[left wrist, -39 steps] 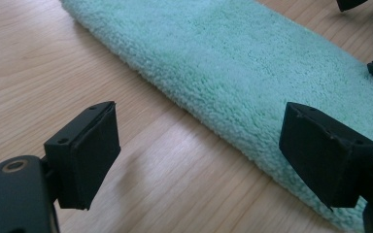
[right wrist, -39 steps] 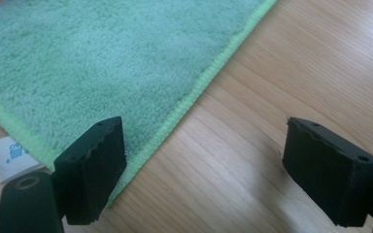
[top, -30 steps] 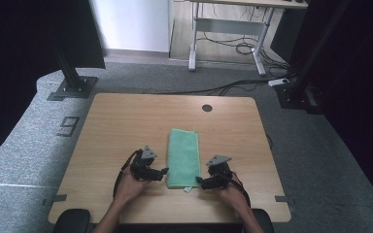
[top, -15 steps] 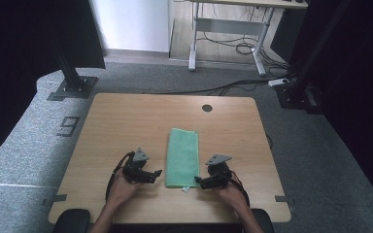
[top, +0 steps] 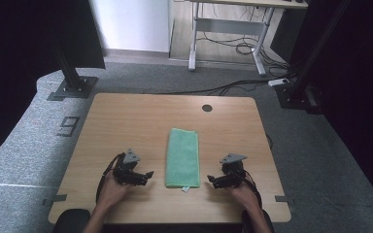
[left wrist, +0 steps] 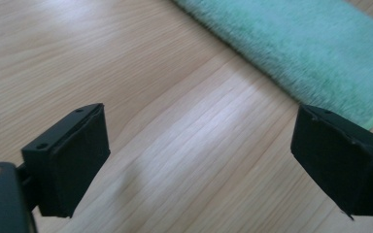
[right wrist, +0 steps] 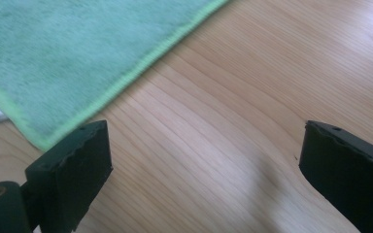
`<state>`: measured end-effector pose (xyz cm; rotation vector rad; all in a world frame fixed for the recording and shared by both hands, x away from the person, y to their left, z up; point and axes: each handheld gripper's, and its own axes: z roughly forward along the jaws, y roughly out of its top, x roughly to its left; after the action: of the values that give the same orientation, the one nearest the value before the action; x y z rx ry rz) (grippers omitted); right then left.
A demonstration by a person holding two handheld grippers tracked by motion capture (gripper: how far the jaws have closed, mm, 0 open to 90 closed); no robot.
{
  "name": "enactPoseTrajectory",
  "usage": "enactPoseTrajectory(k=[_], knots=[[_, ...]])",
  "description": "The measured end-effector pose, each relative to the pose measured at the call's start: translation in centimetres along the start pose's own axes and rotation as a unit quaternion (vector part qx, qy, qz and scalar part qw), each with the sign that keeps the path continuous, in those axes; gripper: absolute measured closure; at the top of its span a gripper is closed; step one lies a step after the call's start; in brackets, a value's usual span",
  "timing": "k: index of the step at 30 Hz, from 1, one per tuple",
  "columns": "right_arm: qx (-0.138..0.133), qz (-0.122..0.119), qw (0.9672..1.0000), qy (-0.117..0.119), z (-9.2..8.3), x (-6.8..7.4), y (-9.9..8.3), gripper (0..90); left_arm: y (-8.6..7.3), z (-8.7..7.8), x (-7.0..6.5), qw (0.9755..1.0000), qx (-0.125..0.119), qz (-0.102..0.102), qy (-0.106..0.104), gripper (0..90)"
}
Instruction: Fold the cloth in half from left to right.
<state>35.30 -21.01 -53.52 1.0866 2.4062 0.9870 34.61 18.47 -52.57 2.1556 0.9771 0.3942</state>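
Observation:
A green cloth (top: 183, 158) lies folded into a long strip in the middle of the wooden table (top: 126, 121), with a small white tag at its near right corner. My left gripper (top: 148, 174) rests on the table just left of the cloth's near end, apart from it. Its jaws have just been opening and stand wide with only bare wood between them (left wrist: 199, 160). My right gripper (top: 211, 180) sits just right of the cloth's near corner, clear of it. Its jaws have also just been opening, nothing between them (right wrist: 204, 165). The cloth (right wrist: 68, 53) edge lies ahead of its left jaw.
A round cable hole (top: 206, 108) sits near the table's far edge. Black stand bases (top: 70, 87) and cables lie on the grey floor beyond. A desk frame (top: 223, 43) stands farther back. Bare wood surrounds the cloth on both sides.
Both grippers have drawn sideways away from the cloth's near end, the left one leftward and the right one rightward. The cloth lies flat and let go.

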Motion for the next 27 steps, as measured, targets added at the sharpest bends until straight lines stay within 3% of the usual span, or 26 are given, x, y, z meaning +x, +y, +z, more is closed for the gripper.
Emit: enactPoseTrajectory(k=[5,9,13,20,24,27], knots=[[0.004,0.017,0.9997,-0.019,-0.8,-1.1,-0.9,0.0,-1.0,-0.4,0.7,0.9998,0.009,0.000,0.020,0.0],[0.007,0.034,0.9988,-0.034,-1.1,-2.0,-1.8,0.0,-1.7,-0.6,1.1,0.9995,0.015,0.000,0.029,0.0],[0.011,0.035,0.9984,-0.044,-0.9,-2.3,-2.5,0.0,-2.5,-0.3,1.6,0.9992,0.022,0.001,0.034,0.0],[0.003,0.037,0.9982,-0.047,-0.6,-2.5,-3.3,0.0,-2.9,0.1,1.8,0.9988,0.036,0.005,0.032,0.0],[-0.008,0.052,0.9978,-0.040,-0.4,-2.7,-3.6,0.0,-2.9,0.3,1.9,0.9989,0.045,-0.004,0.014,0.0],[-0.008,0.052,0.9978,-0.040,-0.4,-2.7,-3.6,0.0,-2.9,0.3,1.9,0.9989,0.045,-0.005,0.014,0.0]])
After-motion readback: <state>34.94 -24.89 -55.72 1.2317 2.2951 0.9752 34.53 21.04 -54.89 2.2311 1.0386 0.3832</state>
